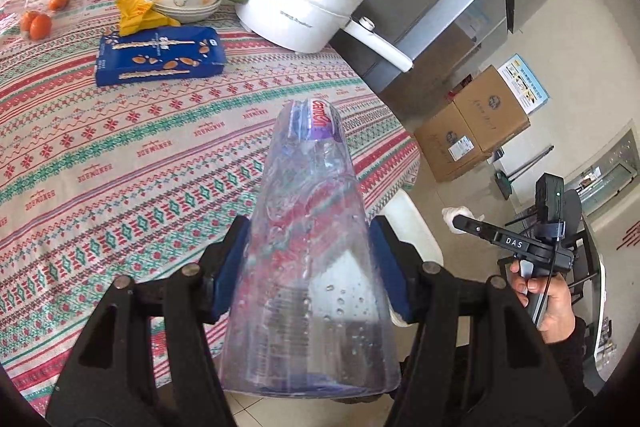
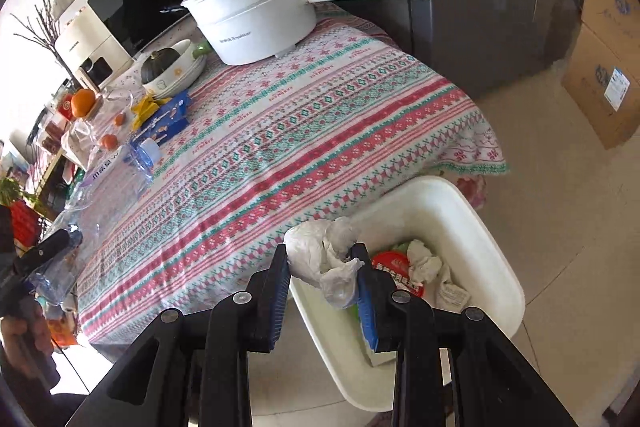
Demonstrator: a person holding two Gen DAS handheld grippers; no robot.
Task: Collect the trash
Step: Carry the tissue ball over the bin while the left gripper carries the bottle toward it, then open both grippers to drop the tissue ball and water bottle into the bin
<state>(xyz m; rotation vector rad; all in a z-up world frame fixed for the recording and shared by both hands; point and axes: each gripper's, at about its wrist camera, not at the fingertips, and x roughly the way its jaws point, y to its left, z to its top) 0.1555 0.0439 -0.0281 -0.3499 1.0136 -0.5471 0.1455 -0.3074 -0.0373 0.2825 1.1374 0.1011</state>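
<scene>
The left claw [image 1: 308, 263] clamps a clear, crumpled plastic bottle with a purple label [image 1: 308, 227] between its blue pads, gripping the body near mid-length so the bottle points out along the fingers, toward twelve o'clock in the left wrist view, above the worktop covered in a pink, red and green patterned cloth [image 1: 120, 167]. The right claw [image 2: 324, 279], set narrow, pinches a crumpled white paper tissue [image 2: 324, 259] that bulges above its fingertips. In the right wrist view that wad hangs just over the near rim of the white plastic rectangular bin [image 2: 480, 227], which stands on the floor against the worktop's edge at about four o'clock from the cloth's middle. The bin already holds more white paper and a red-lidded container [image 2: 396, 267], so it is evidently the collecting point, and the tissue looks ready to be let go into it. The bottle appears to be next in line, held over the worktop edge toward the same bin. A flat blue snack box [image 1: 160, 55] and a yellow crumpled wrapper [image 1: 138, 13] lie at about eleven o'clock on the cloth, beside a white electric pot with a long handle [image 1: 304, 3].
</scene>
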